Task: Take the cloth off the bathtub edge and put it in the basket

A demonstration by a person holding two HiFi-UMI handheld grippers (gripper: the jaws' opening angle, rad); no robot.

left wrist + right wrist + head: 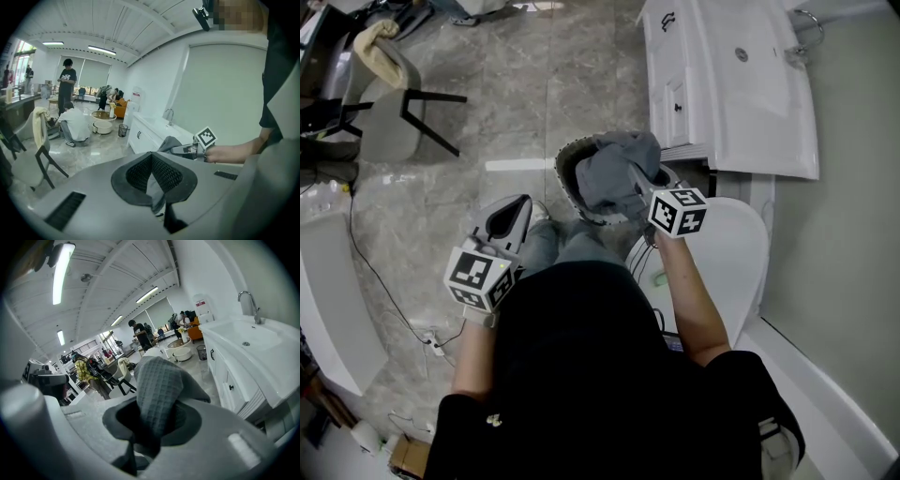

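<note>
While my right claw's (152,422) own view shows only the grey waffle cloth (159,385) clenched in it, the head view shows the basket (565,171) below; left claw (508,217) closed, empty, above marble floor (516,84), near a white washbasin (741,84).

Marble floor (534,84), basket (563,176), chair (394,117), cable (387,293)

The cloth (157,390) is grey with a waffle weave, the floor (516,84) grey marble, the vanity (759,112) white.
</note>
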